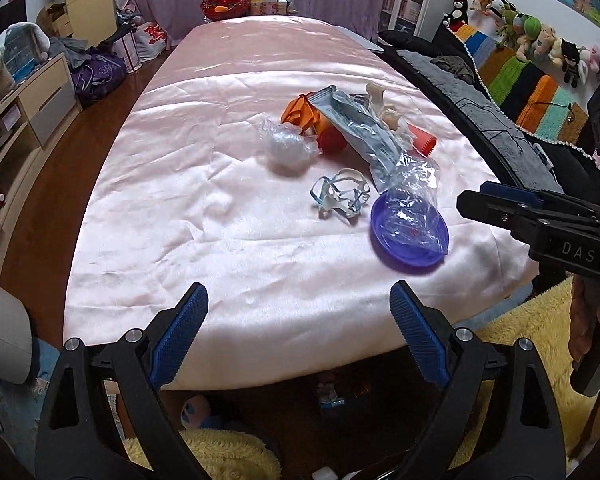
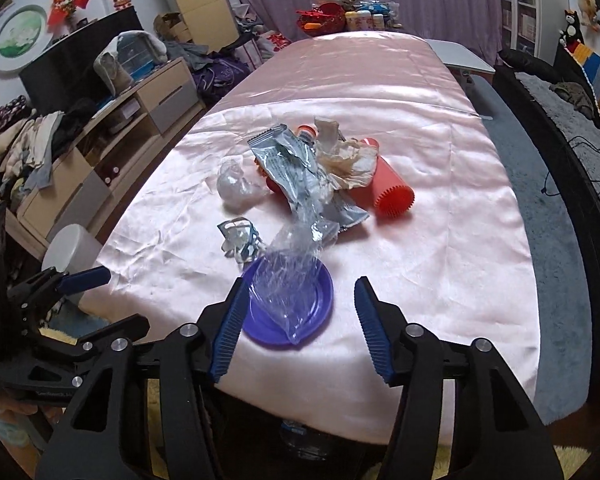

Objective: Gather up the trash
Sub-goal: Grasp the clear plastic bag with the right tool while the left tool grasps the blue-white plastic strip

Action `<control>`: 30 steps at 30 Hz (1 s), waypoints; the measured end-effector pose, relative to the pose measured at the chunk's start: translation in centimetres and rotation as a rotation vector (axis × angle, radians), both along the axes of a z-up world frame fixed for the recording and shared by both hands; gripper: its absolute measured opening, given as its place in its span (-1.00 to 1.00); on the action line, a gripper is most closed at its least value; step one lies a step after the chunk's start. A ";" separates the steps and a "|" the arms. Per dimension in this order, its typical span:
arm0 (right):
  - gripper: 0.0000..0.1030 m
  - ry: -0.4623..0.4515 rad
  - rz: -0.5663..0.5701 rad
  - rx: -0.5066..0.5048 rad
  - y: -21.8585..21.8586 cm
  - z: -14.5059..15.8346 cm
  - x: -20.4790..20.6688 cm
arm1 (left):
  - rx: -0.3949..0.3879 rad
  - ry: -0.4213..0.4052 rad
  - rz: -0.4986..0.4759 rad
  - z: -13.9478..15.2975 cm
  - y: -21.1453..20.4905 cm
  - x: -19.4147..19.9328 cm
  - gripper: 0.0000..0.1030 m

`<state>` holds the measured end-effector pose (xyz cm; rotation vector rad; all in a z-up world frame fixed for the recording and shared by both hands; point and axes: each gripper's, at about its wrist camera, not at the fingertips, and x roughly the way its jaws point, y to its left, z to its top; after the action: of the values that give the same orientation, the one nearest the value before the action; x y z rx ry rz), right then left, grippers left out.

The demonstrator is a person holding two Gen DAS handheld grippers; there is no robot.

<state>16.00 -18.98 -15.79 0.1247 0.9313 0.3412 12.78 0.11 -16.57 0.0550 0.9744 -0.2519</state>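
Table: long one under a shiny pink cloth, fills the middle of both views, trash heaped a bit right of centre.
Left gripper: bottom of its own view, blue pads spread wide, nothing between them, hanging over the near table edge. Also pokes in at the lower left of the right wrist view.
Right gripper: bottom centre of its view, fingers well apart, purple plate sits between the tips. From the left camera it's at the right edge, just beside the plate.
Purple plate: closest bit of the pile, lower right of centre.
Clear plastic bag: crumpled, lying on the plate and trailing up toward the heap.
Silver wrapper: long and creased, draped over the heap.
Red tube: on its side, right of the wrapper, open ribbed end facing us.
Crumpled paper: beige, on top of the tube and wrapper.
Plastic wad: clear ball, left side of the heap.
Torn film scrap: small, blue-edged, just left of the plate.
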 end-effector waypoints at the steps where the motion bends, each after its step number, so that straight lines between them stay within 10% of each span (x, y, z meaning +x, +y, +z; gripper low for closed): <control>1: -0.13 0.005 0.002 0.005 0.2 -0.2 0.6 | 0.001 0.003 0.003 -0.1 0.0 0.3 0.69; 12: -0.62 0.051 0.030 -0.009 1.6 -2.2 4.0 | -0.001 0.023 -0.007 -0.5 -0.3 3.5 0.69; 30: -0.67 -0.041 -0.035 0.009 -3.4 1.1 4.2 | -0.038 0.096 -0.078 -2.9 -5.4 10.6 0.26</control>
<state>20.18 -22.39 -14.68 0.1419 0.8860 0.3141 23.36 -5.28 -19.50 0.0464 1.0635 -0.3473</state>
